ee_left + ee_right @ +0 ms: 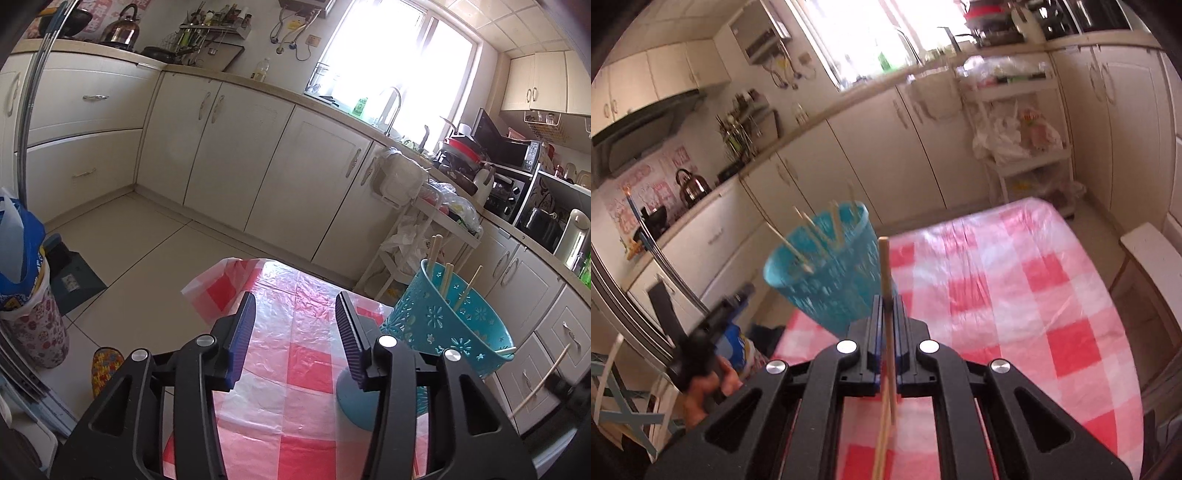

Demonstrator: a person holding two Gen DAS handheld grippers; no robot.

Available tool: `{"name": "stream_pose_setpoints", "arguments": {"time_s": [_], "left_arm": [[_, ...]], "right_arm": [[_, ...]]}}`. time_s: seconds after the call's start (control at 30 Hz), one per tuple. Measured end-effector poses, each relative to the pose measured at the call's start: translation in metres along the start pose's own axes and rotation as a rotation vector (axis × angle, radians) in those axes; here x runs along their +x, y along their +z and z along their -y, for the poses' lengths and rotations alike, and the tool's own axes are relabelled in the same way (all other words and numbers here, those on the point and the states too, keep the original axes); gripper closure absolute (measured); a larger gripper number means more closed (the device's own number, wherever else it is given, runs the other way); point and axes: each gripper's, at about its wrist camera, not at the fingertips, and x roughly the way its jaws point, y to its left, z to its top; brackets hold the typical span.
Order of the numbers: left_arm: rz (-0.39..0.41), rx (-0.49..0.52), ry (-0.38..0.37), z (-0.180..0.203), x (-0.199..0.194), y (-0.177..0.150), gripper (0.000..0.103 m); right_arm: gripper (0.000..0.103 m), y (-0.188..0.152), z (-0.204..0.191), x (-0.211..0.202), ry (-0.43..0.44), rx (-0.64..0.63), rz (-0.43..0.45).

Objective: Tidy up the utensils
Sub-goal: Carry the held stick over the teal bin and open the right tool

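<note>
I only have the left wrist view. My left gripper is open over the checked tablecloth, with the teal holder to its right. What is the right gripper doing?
Observer: The right gripper is shut on a chopstick, which stands up between its fingers.
Operator: How close is it to the holder?
Observer: The teal holder sits just ahead and left of the chopstick tip; the tip is not inside it yet.
Operator: Anything else on the table on that side?
Observer: Only bare checked tablecloth shows to the right gripper's right.
</note>
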Motion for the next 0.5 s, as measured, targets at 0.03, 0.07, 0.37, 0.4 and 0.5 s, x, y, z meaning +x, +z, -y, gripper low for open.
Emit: {"name": "stream_pose_setpoints", "arguments": {"time_s": [0.03, 0.07, 0.37, 0.4, 0.5], "left_arm": [[-0.005, 0.002, 0.001, 0.002, 0.001, 0.0, 0.06], [-0.007, 0.003, 0.0, 0.003, 0.002, 0.0, 0.06], [-0.013, -0.013, -0.007, 0.002, 0.002, 0.001, 0.06], [-0.013, -0.017, -0.005, 0.001, 0.002, 0.0, 0.06], [-0.02, -0.029, -0.001, -0.002, 0.003, -0.001, 0.06]], "right_arm": [[0.097, 0.012, -0.009, -0.004, 0.017, -0.014, 0.043], [0.098, 0.022, -0.017, -0.008, 0.032, -0.037, 0.07], [0.098, 0.049, -0.04, -0.011, 0.015, -0.148, 0.119], [0.098, 0.044, -0.033, -0.003, -0.013, -0.157, 0.066], [0.081, 0.025, 0.005, 0.022, -0.157, -0.183, -0.047]]}}
